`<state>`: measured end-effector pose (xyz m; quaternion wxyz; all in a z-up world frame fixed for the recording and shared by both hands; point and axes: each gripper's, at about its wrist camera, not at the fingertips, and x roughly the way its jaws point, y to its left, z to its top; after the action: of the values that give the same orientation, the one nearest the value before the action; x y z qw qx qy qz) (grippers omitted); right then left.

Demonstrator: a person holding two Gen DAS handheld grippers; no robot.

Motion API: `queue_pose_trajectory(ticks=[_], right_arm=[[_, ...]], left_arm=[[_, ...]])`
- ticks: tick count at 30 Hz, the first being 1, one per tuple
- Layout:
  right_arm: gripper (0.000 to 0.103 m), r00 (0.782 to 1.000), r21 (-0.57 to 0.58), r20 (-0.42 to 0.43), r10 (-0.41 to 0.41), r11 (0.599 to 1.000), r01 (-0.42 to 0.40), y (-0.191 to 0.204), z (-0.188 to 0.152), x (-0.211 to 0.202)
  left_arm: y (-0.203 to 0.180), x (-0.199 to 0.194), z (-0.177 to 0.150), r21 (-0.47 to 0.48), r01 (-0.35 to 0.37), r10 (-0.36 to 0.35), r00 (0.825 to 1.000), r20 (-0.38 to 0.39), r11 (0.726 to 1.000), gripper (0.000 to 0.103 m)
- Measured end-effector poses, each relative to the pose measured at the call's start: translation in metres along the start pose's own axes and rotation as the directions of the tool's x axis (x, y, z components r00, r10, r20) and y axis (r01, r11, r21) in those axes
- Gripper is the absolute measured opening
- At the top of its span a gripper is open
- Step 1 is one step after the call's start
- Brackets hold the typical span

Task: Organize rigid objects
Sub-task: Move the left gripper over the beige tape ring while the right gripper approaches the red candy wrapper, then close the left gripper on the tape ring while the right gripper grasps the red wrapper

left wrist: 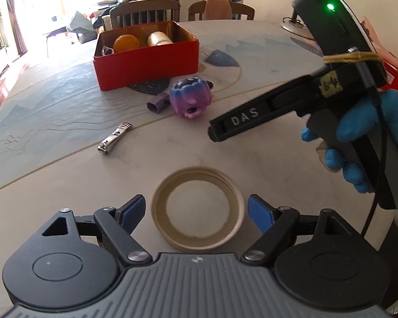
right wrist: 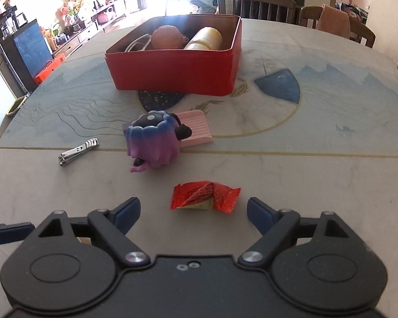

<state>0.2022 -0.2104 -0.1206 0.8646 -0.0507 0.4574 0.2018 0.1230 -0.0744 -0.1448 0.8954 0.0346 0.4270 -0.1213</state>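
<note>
Left wrist view: my left gripper (left wrist: pixel 196 210) has its jaws spread wide, and the beige ring lid (left wrist: pixel 198 208) lies flat on the tabletop (left wrist: pixel 66 185) right between the pads, apparently untouched. The nail clipper (left wrist: pixel 115 138) sits further off.

Right wrist view: right gripper (right wrist: pixel 193 213) also spread, the red wrapper (right wrist: pixel 205 195) just ahead between the pads, long axis crosswise. Only here do I see the pink block (right wrist: pixel 197 128) behind the purple toy (right wrist: pixel 154 140), with the red tin (right wrist: pixel 172 69) beyond.
</note>
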Motion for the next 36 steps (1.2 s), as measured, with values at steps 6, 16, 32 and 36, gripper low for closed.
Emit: queue_pose_trajectory(ticks=[6,16,32,36], right_arm=[[0.080,1.000,-0.027,0.009,-0.022,0.999,0.022,0.006,0.000,0.000],[0.062,0.998,-0.049,0.020,-0.066,0.997,0.067,0.008,-0.001,-0.002],[0.021,0.998,-0.041,0.038,-0.048,0.998,0.049,0.004,-0.003,-0.009],[0.020,0.998,-0.047,0.048,-0.045,0.998,0.047,0.003,-0.004,-0.015]], left_arm=[[-0.002,0.007,-0.002,0.005,-0.020,0.020,1.000,-0.016,1.000,0.084],[-0.004,0.008,-0.004,0.013,-0.044,0.044,0.999,-0.006,0.999,0.084],[0.001,0.005,-0.003,-0.046,-0.048,0.047,0.998,-0.030,0.998,0.077],[0.006,0.003,0.000,-0.073,-0.059,0.058,0.998,-0.025,0.996,0.077]])
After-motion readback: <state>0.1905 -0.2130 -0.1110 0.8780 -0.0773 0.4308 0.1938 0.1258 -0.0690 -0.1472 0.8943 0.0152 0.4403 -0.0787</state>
